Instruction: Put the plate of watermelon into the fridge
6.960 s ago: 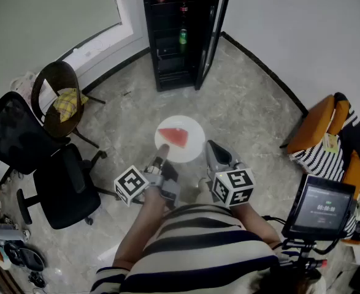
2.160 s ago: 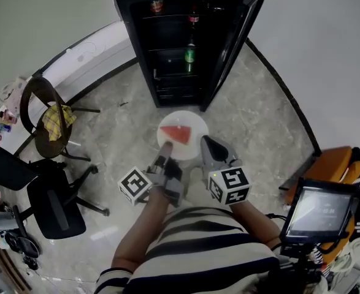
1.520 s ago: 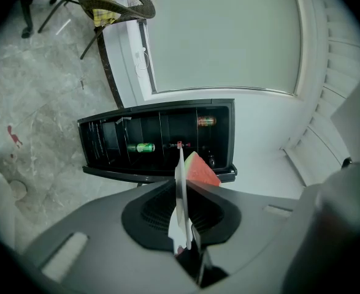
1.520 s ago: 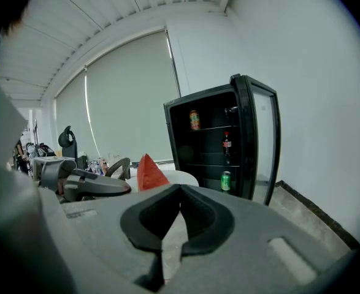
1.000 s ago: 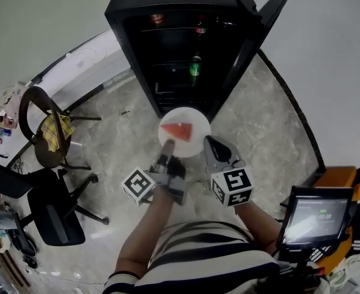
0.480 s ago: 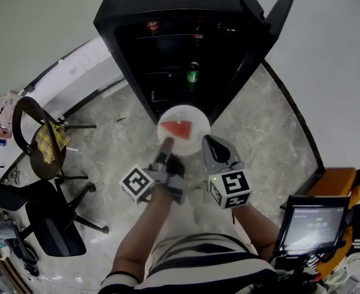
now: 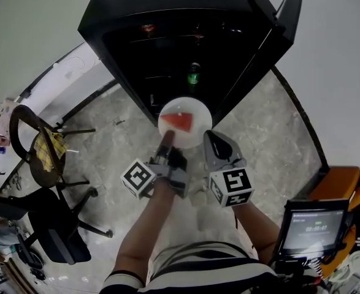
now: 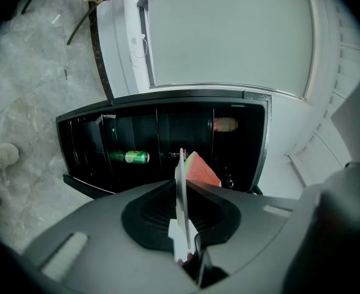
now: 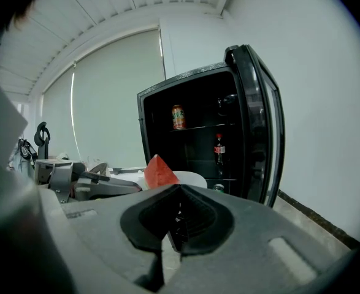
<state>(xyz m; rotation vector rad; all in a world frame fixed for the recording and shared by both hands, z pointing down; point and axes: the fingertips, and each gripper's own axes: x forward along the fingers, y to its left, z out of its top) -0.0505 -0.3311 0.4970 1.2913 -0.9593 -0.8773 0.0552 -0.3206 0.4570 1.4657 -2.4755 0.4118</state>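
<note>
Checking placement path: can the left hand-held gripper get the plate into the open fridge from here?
Likely yes. The fridge door stands wide open at the right, and the plate in the left hand-held gripper is at the open front, nothing between them.

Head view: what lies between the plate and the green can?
No object. Between the plate and the green can the head view shows only the dark inside of the open fridge.
</note>
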